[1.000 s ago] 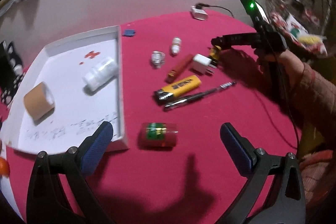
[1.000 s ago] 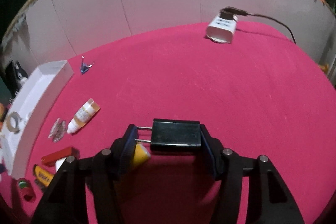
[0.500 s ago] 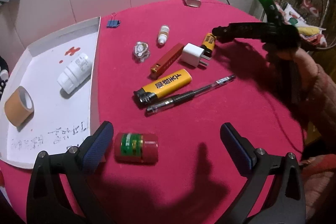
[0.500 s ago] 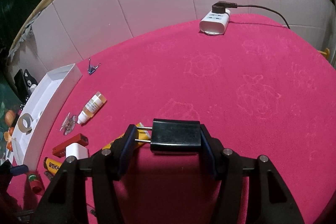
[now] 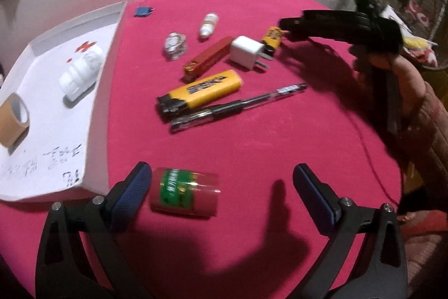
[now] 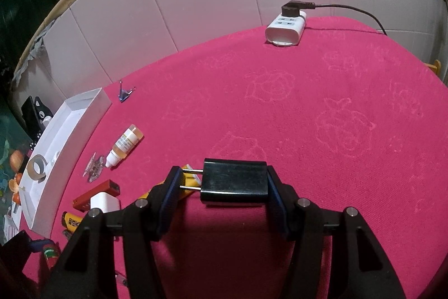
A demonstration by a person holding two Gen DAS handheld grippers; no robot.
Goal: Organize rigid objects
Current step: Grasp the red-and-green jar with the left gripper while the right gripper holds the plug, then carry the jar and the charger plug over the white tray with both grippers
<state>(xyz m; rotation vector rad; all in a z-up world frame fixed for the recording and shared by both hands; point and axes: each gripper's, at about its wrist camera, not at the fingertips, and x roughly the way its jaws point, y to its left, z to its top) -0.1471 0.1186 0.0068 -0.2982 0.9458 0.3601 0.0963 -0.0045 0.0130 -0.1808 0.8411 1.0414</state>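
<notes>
The right tongs [image 6: 221, 184] are clamped across a black charger [image 6: 235, 182], one pad on its flat end and the other against the tips of its two prongs, so the hard block sits crosswise and cannot swing while it is held above the red worktop [image 6: 322, 108]. The left tongs [image 5: 221, 181] stand wide with nothing between the pads; a small red jar with a green label [image 5: 183, 195] lies on its side just inside the left pad, which suggests they are lining up to close on it. Just left of that pad is the corner of the white tray [image 5: 92, 136], where a tape roll [image 5: 12, 119] and a white bottle [image 5: 81, 72] already lie, probably the place for sorted things. Farther ahead, a pen [image 5: 238, 108], a yellow lighter [image 5: 198, 94] and a white charger [image 5: 247, 52] wait loose on the cloth.
</notes>
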